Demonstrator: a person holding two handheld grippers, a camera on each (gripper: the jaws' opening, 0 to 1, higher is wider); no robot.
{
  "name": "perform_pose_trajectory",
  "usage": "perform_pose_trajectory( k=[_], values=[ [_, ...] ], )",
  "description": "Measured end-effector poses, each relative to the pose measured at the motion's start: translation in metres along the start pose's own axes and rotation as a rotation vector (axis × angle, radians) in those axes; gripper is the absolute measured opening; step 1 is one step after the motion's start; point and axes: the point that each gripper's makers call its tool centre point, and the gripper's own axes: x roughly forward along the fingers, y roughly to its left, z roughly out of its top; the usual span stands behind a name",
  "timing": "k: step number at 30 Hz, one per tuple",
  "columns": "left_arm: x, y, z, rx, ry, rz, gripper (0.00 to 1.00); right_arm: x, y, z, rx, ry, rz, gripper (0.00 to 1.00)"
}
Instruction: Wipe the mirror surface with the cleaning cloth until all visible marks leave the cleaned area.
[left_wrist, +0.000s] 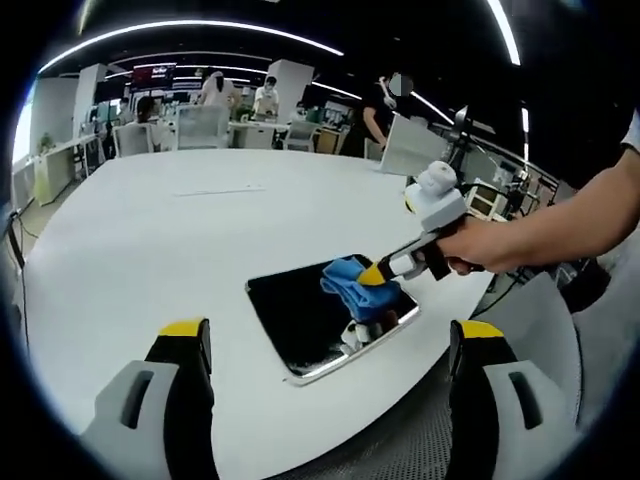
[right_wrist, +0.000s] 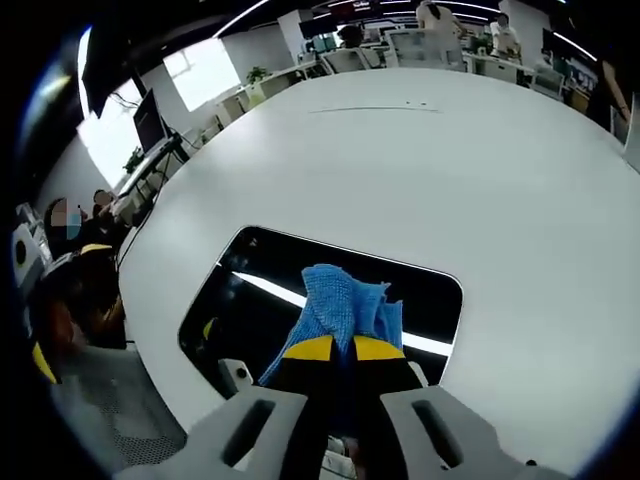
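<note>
In the left gripper view, the left gripper (left_wrist: 325, 345) has its jaws wide apart and holds nothing. Ahead of it, the mirror (left_wrist: 300, 320) lies on the white table (left_wrist: 150, 230). In the right gripper view, the right gripper (right_wrist: 343, 348) is clamped on the blue cloth (right_wrist: 340, 300), pressed on the mirror (right_wrist: 260, 305).

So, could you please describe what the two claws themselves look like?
Each claw has grey jaws with black inner faces and yellow tips. The left claw shows this in its own view. The right claw carries a white-and-grey box on top.
</note>
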Motion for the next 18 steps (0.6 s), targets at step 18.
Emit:
perform_pose_trajectory(
  k=[18],
  values=[
    [0.002,0.0,-0.025,-0.004,0.001,0.006,0.98,-0.013,-0.031,-0.008,0.018,0.007,-0.036,0.0]
  ],
)
